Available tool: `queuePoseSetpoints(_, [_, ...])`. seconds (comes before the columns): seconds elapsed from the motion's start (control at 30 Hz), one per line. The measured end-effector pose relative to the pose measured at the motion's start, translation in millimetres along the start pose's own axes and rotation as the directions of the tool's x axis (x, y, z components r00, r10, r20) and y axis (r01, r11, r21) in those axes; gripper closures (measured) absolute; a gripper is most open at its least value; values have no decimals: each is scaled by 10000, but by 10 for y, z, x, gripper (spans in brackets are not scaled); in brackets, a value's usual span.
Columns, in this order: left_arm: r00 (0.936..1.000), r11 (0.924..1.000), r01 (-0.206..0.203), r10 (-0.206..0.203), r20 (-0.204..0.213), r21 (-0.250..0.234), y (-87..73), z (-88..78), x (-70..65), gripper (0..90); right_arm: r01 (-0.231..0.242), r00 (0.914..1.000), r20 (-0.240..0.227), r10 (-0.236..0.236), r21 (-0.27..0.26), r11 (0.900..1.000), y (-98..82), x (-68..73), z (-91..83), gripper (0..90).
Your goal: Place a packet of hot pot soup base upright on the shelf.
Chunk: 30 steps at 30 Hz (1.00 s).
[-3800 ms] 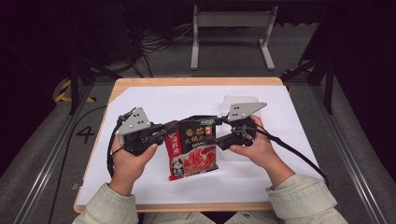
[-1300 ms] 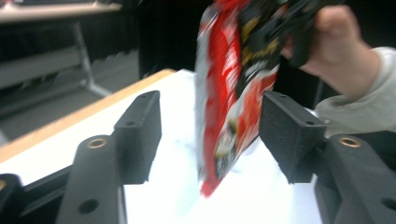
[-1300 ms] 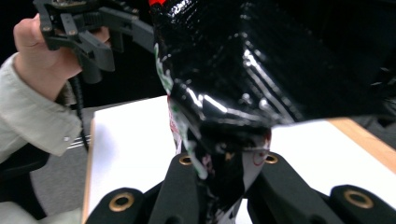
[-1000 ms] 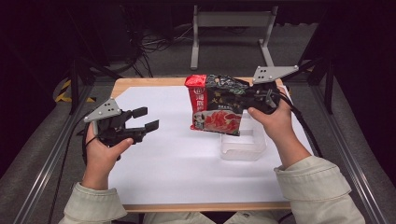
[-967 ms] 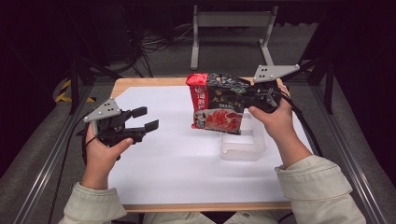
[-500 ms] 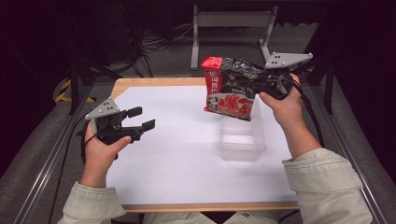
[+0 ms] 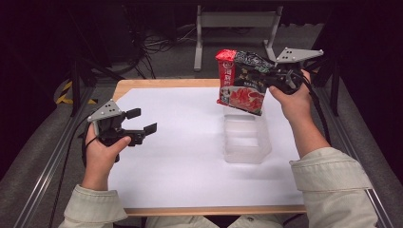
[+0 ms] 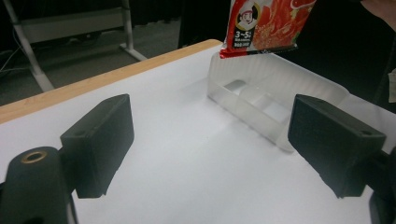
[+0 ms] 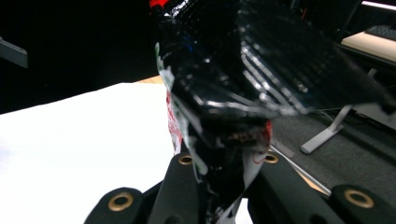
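Now | white-topped table (image 7: 190, 166), dark room | left tongs (image 7: 141, 121) agape, empty | right tongs (image 7: 266, 78) clamp noodle packet (image 7: 240, 83)

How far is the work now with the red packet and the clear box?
Done: the red packet is off the table, pinched in the right gripper. In hand: it hangs above the clear box's far end. Left: lowering it inside, probably. The left gripper is open and empty.

Dark room, grey carpet floor (image 7: 33, 190), grey metal stand (image 7: 236, 21) beyond the table (image 7: 142, 83).
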<state>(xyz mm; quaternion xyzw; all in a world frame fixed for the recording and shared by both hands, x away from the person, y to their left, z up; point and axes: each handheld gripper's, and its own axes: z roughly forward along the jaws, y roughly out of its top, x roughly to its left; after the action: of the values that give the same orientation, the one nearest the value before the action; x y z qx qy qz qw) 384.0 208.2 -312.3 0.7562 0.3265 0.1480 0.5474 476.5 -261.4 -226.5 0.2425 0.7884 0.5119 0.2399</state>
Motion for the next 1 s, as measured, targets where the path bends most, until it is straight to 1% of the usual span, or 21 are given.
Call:
queuePoseSetpoints(0.07, [10000,10000,-23,22,29,42,-3,1,7,149,13,10000,22,-13,-17,10000,-17,-17,8,851])
queuePoseSetpoints(0.17, [10000,9999,-38,38,57,99,-12,7,16,135,-132,9997,224,132,3,9999,-99,-83,47,851])
queuePoseSetpoints(0.27, [10000,9999,-93,92,32,102,-20,17,26,130,-152,9995,287,152,8,9999,-131,-104,63,851])
queuePoseSetpoints(0.37, [9999,9998,-121,120,42,132,-23,21,24,122,-199,9990,399,192,176,9996,-186,-142,97,850])
queuePoseSetpoints(0.47, [9999,9999,-91,90,75,122,-23,31,14,121,-171,9987,494,159,237,9996,-230,-171,120,850])
queuePoseSetpoints(0.53, [9999,9997,-156,154,77,198,-22,33,13,121,-182,9983,565,167,263,9995,-253,-191,131,850])
queuePoseSetpoints(0.63, [9998,9997,-192,190,108,154,-22,32,9,118,-123,9978,654,99,370,9992,-282,-212,147,850])
queuePoseSetpoints(0.67, [9994,9994,-332,331,113,94,-19,32,9,113,-119,9977,668,93,380,9992,-292,-216,151,850])
queuePoseSetpoints(0.73, [9994,9995,-307,306,154,56,-19,32,-1,106,-126,9976,679,97,418,9990,-320,-234,162,850])
queuePoseSetpoints(0.8, [9989,9990,-434,432,202,89,-13,31,-6,102,-171,9975,689,143,414,9990,-344,-247,171,850])
queuePoseSetpoints(0.9, [9991,9993,-356,353,233,117,-17,39,-13,98,-188,9973,712,159,402,9990,-372,-258,186,850])
queuePoseSetpoints(0.93, [9989,9990,-419,415,230,139,-17,40,-10,98,-197,9973,709,168,411,9990,-381,-259,195,850])
queuePoseSetpoints(1.0, [9990,9991,-385,381,248,170,-20,44,-11,96,-229,9974,689,200,429,9988,-403,-264,212,850])
